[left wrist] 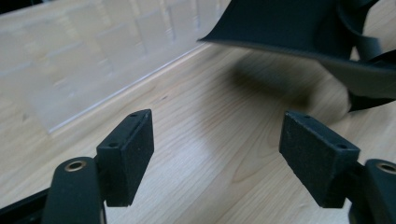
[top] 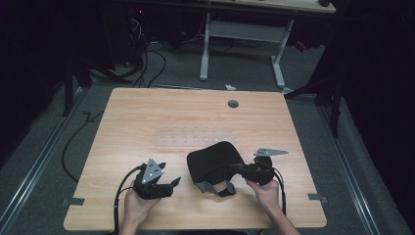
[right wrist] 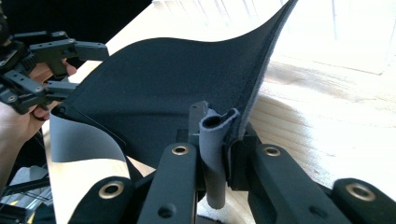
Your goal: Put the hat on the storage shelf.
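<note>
While my right gripper (right wrist: 219,140) pinches the edge of the black, floppy fabric pad (top: 211,164) on the pale wooden table (top: 147,122), my left gripper (left wrist: 219,154) hovers spread beside it.

A light wooden worktop (top: 147,117) stands on grey carpet floor (top: 44,161) in a dark room. Well beyond the fingers, a round grey grommet (top: 233,104) sits in its far edge. Farther off stands a white-legged desk (top: 244,34), with black cables (top: 147,58) trailing across the floor beside it.
</note>
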Demonstrator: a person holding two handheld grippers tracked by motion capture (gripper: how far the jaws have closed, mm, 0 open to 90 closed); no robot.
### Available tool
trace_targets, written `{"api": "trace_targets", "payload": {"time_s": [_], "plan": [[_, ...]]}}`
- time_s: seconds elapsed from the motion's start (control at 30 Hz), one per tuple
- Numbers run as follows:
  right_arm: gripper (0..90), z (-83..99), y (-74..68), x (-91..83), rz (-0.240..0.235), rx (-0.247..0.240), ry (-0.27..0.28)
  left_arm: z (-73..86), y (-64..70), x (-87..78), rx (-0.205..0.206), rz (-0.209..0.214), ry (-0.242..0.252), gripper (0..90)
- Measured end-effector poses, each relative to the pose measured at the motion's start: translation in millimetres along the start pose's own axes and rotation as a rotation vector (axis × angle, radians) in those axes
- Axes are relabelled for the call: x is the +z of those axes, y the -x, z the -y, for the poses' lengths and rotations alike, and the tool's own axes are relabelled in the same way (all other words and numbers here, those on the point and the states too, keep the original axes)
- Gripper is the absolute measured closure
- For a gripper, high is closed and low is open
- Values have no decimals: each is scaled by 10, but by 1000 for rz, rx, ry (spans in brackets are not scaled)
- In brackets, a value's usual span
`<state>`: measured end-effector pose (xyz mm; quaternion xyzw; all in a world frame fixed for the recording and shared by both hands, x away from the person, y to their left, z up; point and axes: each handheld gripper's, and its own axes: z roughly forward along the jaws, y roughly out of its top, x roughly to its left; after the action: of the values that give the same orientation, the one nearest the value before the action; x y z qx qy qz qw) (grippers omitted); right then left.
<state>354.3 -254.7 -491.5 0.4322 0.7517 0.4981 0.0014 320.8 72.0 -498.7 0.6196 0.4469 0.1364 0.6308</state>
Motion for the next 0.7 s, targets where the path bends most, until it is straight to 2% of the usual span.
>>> {"api": "trace_targets", "payload": {"time_s": [0.2, 0.43, 0.5, 0.63, 0.7], "plan": [[834, -72, -24, -21, -4, -7, -8, -47, 114, 50, 31, 33, -10, 251], [834, -125, -70, -7, -5, -21, -21, -60, 190, 89, 65, 45, -9, 232], [834, -151, -84, 13, -1, -30, -38, -56, 230, 105, 85, 67, -28, 213], [834, -189, -92, 42, 5, -39, -65, -43, 248, 149, 122, 57, -43, 202], [833, -200, -98, 54, 7, -35, -77, -32, 266, 156, 132, 65, -48, 202]]}}
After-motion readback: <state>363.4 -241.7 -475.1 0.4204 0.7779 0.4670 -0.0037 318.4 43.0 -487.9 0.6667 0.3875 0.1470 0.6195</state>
